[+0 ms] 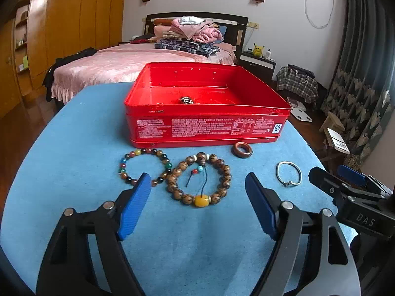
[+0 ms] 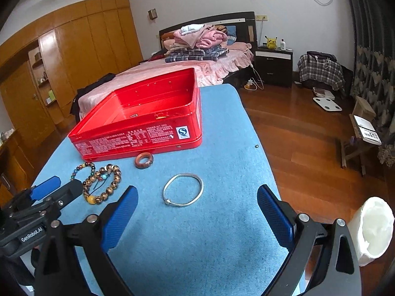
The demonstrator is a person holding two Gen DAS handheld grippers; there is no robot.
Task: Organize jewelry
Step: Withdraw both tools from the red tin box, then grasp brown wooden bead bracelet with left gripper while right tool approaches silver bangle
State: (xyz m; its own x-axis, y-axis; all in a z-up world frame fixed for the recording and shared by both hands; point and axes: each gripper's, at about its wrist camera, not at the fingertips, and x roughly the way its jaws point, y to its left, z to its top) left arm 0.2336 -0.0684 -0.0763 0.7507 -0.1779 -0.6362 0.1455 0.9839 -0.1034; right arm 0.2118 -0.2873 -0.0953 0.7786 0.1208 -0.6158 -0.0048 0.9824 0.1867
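Left wrist: red tin (image 1: 207,125) long side crosswise.

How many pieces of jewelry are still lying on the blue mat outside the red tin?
4: multicolored bead bracelet at left, touching the brown bead bracelet; reddish-brown ring by the tin's front wall; silver bangle at right. More lies inside the red tin, partly hidden.

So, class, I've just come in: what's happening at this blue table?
A person holds two grippers over jewelry laid before an open red tin. The left gripper, jaws open, points at the brown bead bracelet; the right gripper, jaws open, faces the silver bangle. Neither is holding anything.
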